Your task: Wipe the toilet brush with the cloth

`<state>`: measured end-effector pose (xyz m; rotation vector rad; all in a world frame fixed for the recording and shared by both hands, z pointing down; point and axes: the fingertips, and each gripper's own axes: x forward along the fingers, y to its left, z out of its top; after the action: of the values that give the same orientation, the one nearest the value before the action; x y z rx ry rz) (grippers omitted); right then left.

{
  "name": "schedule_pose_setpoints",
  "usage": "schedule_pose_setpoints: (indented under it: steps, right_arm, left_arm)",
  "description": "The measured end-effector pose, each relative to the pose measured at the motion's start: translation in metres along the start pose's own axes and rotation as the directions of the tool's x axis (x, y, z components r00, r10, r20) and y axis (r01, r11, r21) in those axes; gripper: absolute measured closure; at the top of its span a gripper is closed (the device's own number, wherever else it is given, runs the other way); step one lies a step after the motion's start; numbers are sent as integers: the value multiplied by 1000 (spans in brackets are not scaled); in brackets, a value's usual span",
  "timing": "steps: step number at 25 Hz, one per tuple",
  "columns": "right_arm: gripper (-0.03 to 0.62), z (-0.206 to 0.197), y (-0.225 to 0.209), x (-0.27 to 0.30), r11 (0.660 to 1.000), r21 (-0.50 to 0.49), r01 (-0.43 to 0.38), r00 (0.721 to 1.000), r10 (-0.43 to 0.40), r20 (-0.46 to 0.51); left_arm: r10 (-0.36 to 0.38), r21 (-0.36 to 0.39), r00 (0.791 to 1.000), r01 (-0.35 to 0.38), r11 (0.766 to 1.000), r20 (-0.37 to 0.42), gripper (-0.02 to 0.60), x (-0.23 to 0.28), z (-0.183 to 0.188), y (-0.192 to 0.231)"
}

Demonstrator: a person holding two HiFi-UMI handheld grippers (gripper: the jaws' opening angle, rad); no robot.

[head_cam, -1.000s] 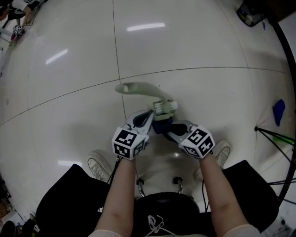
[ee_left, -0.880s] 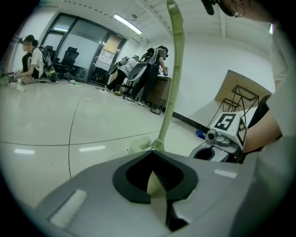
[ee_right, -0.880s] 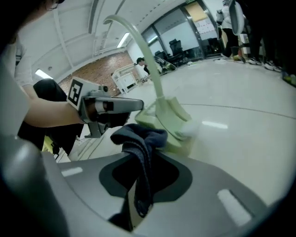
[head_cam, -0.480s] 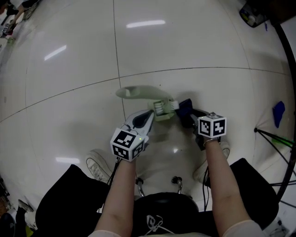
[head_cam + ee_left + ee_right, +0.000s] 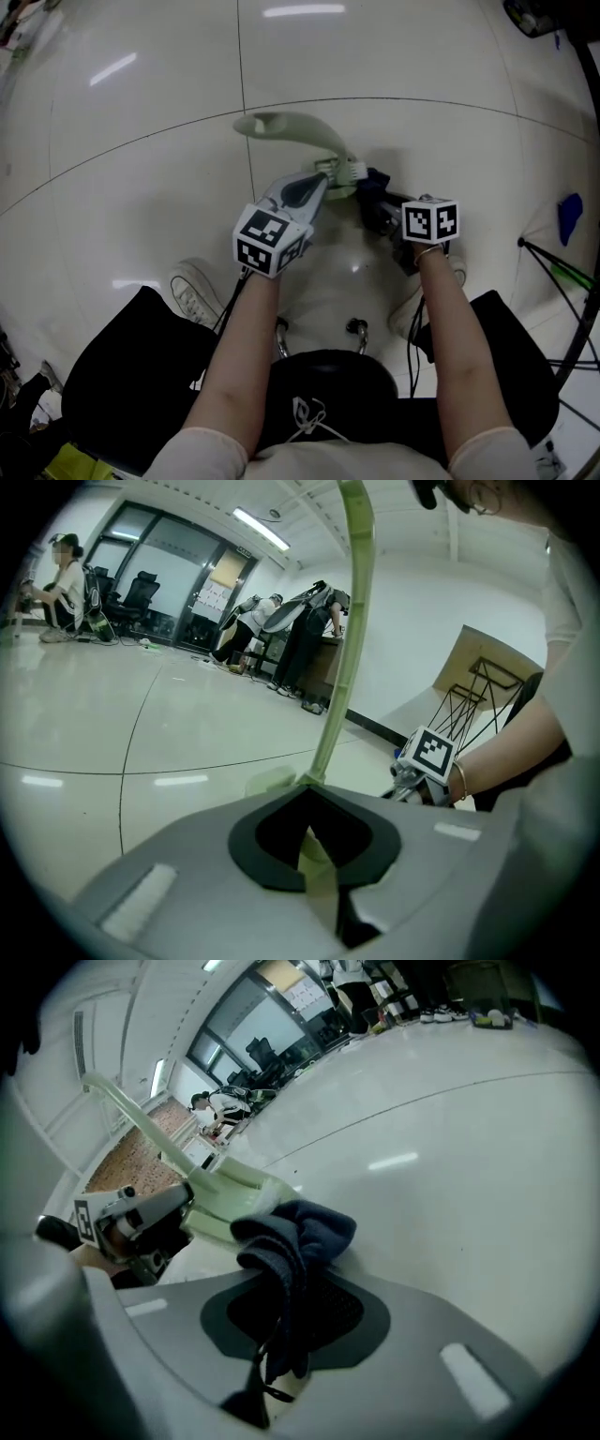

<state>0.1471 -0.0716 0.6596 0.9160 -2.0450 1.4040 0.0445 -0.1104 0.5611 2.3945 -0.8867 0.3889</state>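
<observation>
My left gripper (image 5: 314,850) is clamping its 2 jaws on the toilet brush (image 5: 345,630). In the left gripper view the pale green stem is sitting pinched in the dark notch between them and rising toward 12 o'clock, out past the top edge. In the head view this gripper (image 5: 317,185) is pointing toward 1 o'clock. From its tips the handle (image 5: 286,127) is curving away toward 11 o'clock and ending in a flat rounded grip. The brush head (image 5: 347,172), with its whitish bristles, is lying just beside the tips at 3 o'clock.

My right gripper (image 5: 272,1354) is clamping on the cloth (image 5: 295,1227), a dark blue bunch that is spilling up out of the notch between its jaws. From this gripper the brush head is lying at 11 o'clock, and the bunched cloth is pressing against its pale green side. In the head view the right gripper (image 5: 380,204) is sitting at 3 o'clock of the left one and aiming toward 10 o'clock, with the cloth touching the bristle end.

Farther out, the glossy tiled floor (image 5: 141,187) is reflecting ceiling lights. A white shoe (image 5: 192,286) is resting at 7 o'clock of the left gripper. A small blue object (image 5: 565,220) is lying well apart at 3 o'clock, near the right edge. In the left gripper view, people (image 5: 291,630) are standing by desks far off at 12 o'clock.
</observation>
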Motion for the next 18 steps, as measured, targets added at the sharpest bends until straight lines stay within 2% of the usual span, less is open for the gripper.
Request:
schedule_pose_setpoints:
  steps: [3, 5, 8, 9, 11, 13, 15, 18]
  right_arm:
    - [520, -37, 0, -14, 999, 28, -28, 993, 31, -115]
    - [520, -45, -17, -30, 999, 24, 41, 988, -37, -149]
    - [521, -17, -49, -54, 981, -18, 194, 977, -195, -86]
    - [520, 3, -53, -61, 976, -43, 213, 976, -215, -39]
    - [522, 52, -41, -66, 977, -118, 179, 983, -173, 59]
    - [520, 101, -11, -60, 969, -228, 92, 992, -68, 111]
    - [520, 142, 27, -44, 940, -341, 1, 995, 34, 98]
    - [522, 170, 80, -13, 880, -460, -116, 991, 131, 1]
  left_arm:
    - [-10, -28, 1000, 10, 1000, -8, 575, -5, -4, -1]
    - [-9, -35, 1000, 8, 999, -15, 575, -5, -6, 0]
    - [0, -25, 1000, -1, 1000, -25, 575, -3, -7, 2]
    - [2, -24, 1000, -2, 1000, -23, 575, -3, -7, 2]
    - [2, -39, 1000, -2, 999, -8, 575, -4, -8, 0]
    - [3, -56, 1000, -2, 998, 11, 575, -5, -6, 1]
    - [9, -59, 1000, -7, 998, 22, 575, -4, -3, 2]
    - [10, -59, 1000, -9, 998, 27, 575, -3, -1, 2]
